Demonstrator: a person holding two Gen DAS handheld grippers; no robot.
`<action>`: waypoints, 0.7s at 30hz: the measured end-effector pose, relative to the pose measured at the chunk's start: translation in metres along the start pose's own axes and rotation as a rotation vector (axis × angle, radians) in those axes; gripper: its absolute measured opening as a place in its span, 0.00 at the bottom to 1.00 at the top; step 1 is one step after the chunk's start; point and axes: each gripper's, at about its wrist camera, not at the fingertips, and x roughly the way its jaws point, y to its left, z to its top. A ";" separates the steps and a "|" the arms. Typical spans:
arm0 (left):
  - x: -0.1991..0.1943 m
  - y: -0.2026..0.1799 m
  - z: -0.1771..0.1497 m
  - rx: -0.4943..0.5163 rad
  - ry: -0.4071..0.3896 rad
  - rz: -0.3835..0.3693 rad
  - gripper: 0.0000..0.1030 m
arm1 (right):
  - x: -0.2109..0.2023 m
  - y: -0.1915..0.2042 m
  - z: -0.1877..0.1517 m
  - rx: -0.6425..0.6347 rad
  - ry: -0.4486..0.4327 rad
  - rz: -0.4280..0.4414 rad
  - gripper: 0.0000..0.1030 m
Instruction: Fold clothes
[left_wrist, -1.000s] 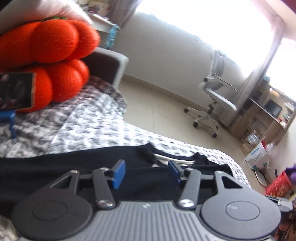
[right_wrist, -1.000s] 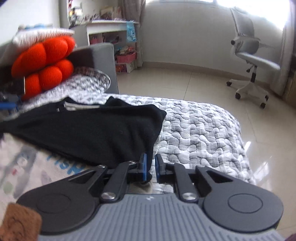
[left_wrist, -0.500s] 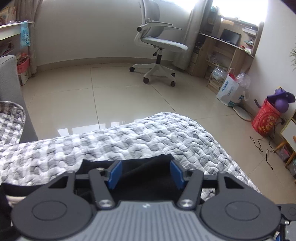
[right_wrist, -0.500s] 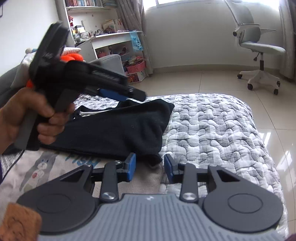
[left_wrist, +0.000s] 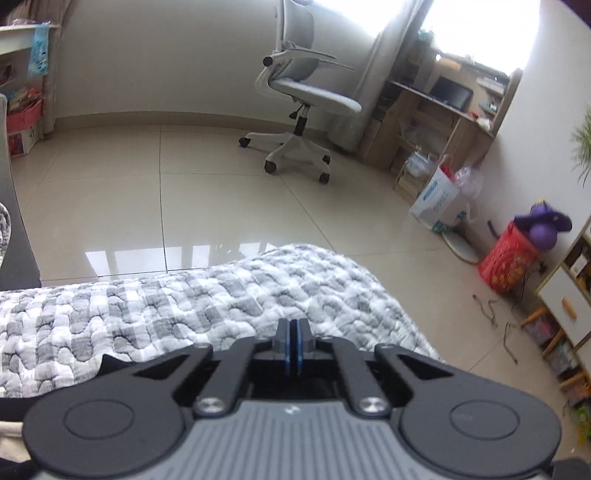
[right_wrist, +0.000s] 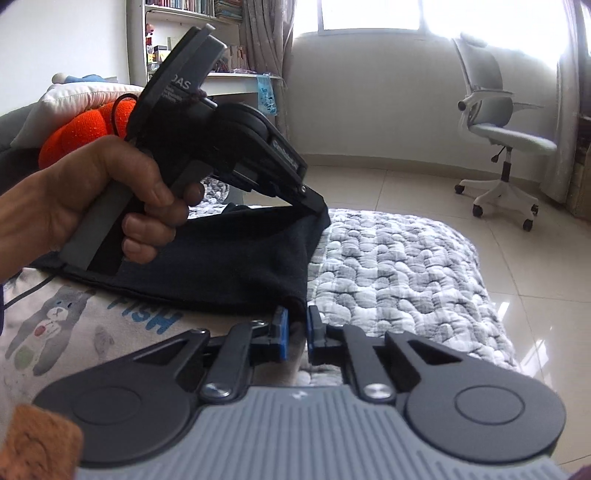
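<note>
The bed (right_wrist: 399, 258) carries a grey-and-white quilted cover (left_wrist: 184, 314) that runs to its far edge, beyond which the tiled floor (left_wrist: 221, 206) begins. On the near left part of the bed lies a pale printed sheet (right_wrist: 74, 325) bearing blue letters and a bear figure.

The black garment (right_wrist: 229, 266) lies across the bed, over the printed sheet on the left, with its right edge resting on the quilted cover. Its far right corner is lifted off the bed.

The left gripper (right_wrist: 320, 207), held in the person's left hand (right_wrist: 88, 199), is pinched on that raised far right corner. Its jaws have just been closing; in the left wrist view the two blue pads (left_wrist: 286, 343) stand together with no gap. The cloth between them is hidden in that view; the right wrist view shows the garment hanging from the tip.

The right gripper (right_wrist: 296, 325) sits at the near right corner of the garment. Its jaws have just been closing and now stand narrowly apart, with the dark hem between the blue pads. The pads appear to press the cloth, though this contact is not clearly resolved.

An office chair (left_wrist: 303, 96) stands on the floor well beyond the bed. An orange cushion (right_wrist: 85, 129) lies at the far left.
</note>
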 end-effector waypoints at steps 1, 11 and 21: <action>0.001 0.001 0.000 -0.012 -0.007 0.001 0.03 | 0.000 0.001 -0.001 -0.001 -0.002 -0.009 0.09; 0.011 0.017 -0.013 -0.195 -0.074 -0.049 0.02 | -0.003 0.001 -0.003 0.031 -0.009 -0.070 0.07; 0.034 -0.002 -0.022 -0.149 -0.105 0.067 0.00 | 0.006 -0.023 -0.007 0.200 0.055 -0.011 0.07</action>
